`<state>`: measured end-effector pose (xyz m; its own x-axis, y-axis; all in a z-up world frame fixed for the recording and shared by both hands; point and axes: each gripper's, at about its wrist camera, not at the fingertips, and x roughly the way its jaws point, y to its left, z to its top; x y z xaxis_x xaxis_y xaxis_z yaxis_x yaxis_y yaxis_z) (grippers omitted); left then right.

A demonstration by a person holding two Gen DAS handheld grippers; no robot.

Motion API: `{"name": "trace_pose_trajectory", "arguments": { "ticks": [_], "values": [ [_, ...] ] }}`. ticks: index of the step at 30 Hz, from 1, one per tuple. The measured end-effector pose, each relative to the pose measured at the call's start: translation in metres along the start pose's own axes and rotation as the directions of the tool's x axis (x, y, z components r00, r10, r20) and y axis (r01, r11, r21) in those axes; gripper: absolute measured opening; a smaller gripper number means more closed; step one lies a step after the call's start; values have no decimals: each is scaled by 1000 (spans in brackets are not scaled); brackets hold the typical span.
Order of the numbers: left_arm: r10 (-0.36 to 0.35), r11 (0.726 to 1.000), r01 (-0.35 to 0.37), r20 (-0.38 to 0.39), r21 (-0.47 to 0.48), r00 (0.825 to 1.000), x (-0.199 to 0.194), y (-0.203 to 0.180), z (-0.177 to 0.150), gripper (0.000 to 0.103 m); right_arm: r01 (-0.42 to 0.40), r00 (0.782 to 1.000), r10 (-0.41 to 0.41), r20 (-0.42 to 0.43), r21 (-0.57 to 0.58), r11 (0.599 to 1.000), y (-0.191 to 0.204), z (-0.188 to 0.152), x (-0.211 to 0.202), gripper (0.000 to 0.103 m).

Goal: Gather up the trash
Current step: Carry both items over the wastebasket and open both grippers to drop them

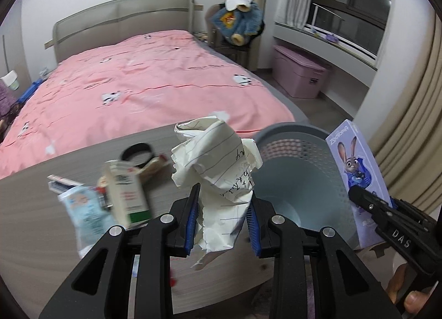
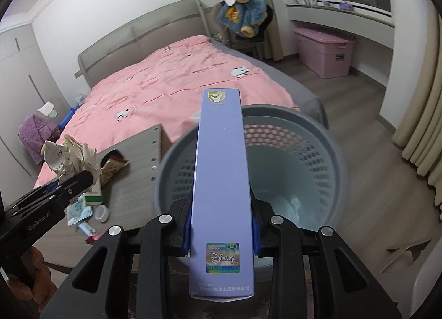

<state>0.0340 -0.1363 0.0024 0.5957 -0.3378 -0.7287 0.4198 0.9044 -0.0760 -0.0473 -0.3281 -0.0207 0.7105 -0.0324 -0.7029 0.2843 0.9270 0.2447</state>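
My left gripper (image 1: pixel 223 203) is shut on a crumpled sheet of lined paper (image 1: pixel 218 164), held above the table's right end, just left of the grey mesh trash basket (image 1: pixel 301 158). It shows in the right wrist view too (image 2: pixel 70 160). My right gripper (image 2: pixel 221 208) is shut on a long purple Disney box (image 2: pixel 219 180), held upright over the basket's near rim (image 2: pixel 176 153). The box also shows in the left wrist view (image 1: pixel 356 178). More trash lies on the wooden table (image 1: pixel 36 208): a white and green carton (image 1: pixel 127 194), a blue wrapper (image 1: pixel 83 208), a black ring (image 1: pixel 138 153).
A bed with a pink cover (image 1: pixel 138 84) lies behind the table. A pink storage bin (image 1: pixel 299 73) and a chair with a blue plush coat (image 1: pixel 240 23) stand by the window. Curtains (image 1: pixel 408 125) hang at the right. A white lid (image 2: pixel 100 212) lies on the table.
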Motion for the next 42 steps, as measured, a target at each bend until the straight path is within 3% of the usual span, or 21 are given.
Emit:
{"name": "trace_pose_trajectory", "arguments": {
  "ticks": [10,17,30,36,40,42],
  "values": [
    [-47,995,51,-47,82,998,38,-55,9,30,42,999,-41,-12,74,996,-48,-4,2,31],
    [-59,990,69,-83,125,995,63,-75,13,30,39,998,-36,-43,79,996,-55,-6,14,31],
    [-52,990,66,-118,124,992,85,-74,15,32,19,995,-13,-97,60,998,-47,-2,43,31],
    [-45,992,58,-111,115,993,82,-72,14,44,22,996,-16,-89,58,998,-47,1,44,34],
    [-31,993,42,-100,112,994,80,-69,15,54,26,997,-22,-68,53,998,-48,3,40,50],
    [-26,993,36,-92,109,995,78,-68,16,59,25,998,-22,-66,53,998,-47,4,40,50]
  ]
}}
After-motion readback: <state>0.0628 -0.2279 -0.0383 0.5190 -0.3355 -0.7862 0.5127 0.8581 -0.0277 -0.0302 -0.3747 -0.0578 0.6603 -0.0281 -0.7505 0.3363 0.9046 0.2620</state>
